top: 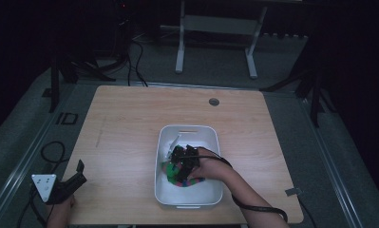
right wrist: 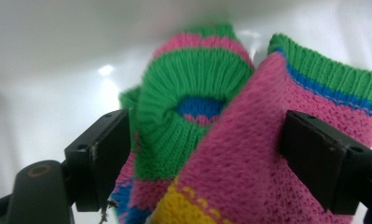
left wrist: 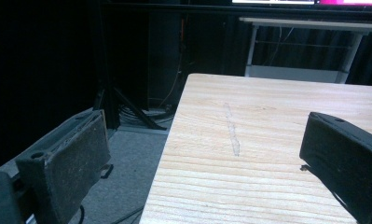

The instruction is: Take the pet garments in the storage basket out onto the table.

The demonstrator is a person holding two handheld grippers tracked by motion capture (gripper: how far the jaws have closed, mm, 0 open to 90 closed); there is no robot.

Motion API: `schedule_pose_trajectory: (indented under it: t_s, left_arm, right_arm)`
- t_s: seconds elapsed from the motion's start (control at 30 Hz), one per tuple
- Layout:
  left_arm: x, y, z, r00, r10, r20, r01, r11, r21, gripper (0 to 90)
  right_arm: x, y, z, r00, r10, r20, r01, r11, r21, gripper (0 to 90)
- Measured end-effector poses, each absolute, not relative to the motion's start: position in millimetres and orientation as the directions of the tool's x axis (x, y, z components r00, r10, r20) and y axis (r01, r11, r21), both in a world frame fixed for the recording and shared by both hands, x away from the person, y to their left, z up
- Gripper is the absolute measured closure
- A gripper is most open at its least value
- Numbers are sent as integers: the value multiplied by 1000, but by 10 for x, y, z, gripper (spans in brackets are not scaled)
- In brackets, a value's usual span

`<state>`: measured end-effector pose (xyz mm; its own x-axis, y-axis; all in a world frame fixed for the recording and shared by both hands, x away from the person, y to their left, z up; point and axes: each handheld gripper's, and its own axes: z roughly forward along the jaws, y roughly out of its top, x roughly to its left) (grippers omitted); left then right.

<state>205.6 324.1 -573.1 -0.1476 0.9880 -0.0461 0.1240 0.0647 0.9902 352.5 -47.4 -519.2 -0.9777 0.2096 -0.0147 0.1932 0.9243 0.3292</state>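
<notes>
A white plastic bin (top: 187,127) sits on the wooden table (top: 125,123), toward the front middle. Inside it lie knitted socks (top: 174,176) striped pink, green, blue and yellow (right wrist: 230,154). My right gripper (top: 181,159) reaches down into the bin. In the right gripper view it (right wrist: 200,140) stands open, with the socks bulging between its two black jaws and against the pads. My left gripper (top: 81,172) hovers at the table's front left corner. It (left wrist: 202,140) is open with nothing between the jaws, one jaw past the table's left edge.
A round cable hole (top: 214,101) marks the table's far side. Cables (top: 52,152) lie on the floor to the left. Behind the table stands a white desk frame (top: 215,28). A faint scuff (left wrist: 232,135) runs along the wood near the left edge.
</notes>
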Motion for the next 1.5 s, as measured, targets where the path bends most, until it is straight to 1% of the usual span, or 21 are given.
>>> schedule_pose_trajectory:
  t_s: [0.1, 0.17, 0.2, 0.27, 0.33, 0.43, 0.53, 0.67, 0.77, 0.8, 1.2, 1.4, 1.5]
  left_arm:
    - [2056, 3242, -5731, -147, 988, -45, 125, 64, 990, 18]
    - [2056, 3240, -5732, -147, 988, -45, 123, 64, 990, 18]
    - [2056, 3240, -5732, -147, 988, -44, 124, 62, 990, 18]
    - [2056, 3239, -5732, -147, 988, -42, 124, 61, 990, 18]
    - [2055, 3239, -5732, -148, 988, -42, 124, 61, 990, 18]
    - [2054, 3246, -5730, -153, 987, -48, 129, 68, 989, 18]
    - [2055, 3249, -5730, -154, 987, -53, 127, 73, 989, 18]
    - [2052, 3249, -5730, -152, 987, -51, 128, 70, 989, 18]
    - [2053, 3250, -5730, -152, 987, -53, 126, 72, 989, 18]
    - [2054, 3250, -5730, -152, 987, -53, 126, 72, 989, 18]
    - [2055, 3253, -5730, -153, 987, -57, 127, 76, 989, 18]
    - [2054, 3255, -5730, -154, 986, -56, 126, 76, 989, 18]
    - [2054, 3255, -5730, -154, 986, -55, 127, 75, 989, 18]
  right_arm:
    - [3475, -434, -5257, -979, 185, -85, 156, 949, 273, 196]
    - [3446, -426, -5261, -980, 173, -98, 141, 953, 268, 244]
    - [3439, -426, -5255, -980, 173, -98, 141, 953, 268, 292]
    - [3410, -424, -5233, -980, 164, -110, 129, 954, 269, 437]
    - [3378, -412, -5222, -979, 152, -134, 113, 958, 264, 560]
    - [3348, -403, -5212, -974, 146, -172, 97, 960, 261, 629]
    - [3356, -416, -5158, -971, 166, -171, 116, 955, 272, 650]
    - [3377, -486, -4976, -969, 190, -160, 129, 935, 330, 658]
    - [3398, -552, -4783, -966, 205, -154, 135, 916, 377, 659]
    - [3406, -586, -4663, -965, 210, -158, 132, 907, 400, 659]
    - [3402, -744, -3941, -950, 232, -208, 94, 850, 519, 659]
    - [3415, -907, -3746, -935, 259, -244, 94, 841, 532, 659]
    - [3440, -1050, -3688, -924, 289, -249, 116, 834, 539, 658]
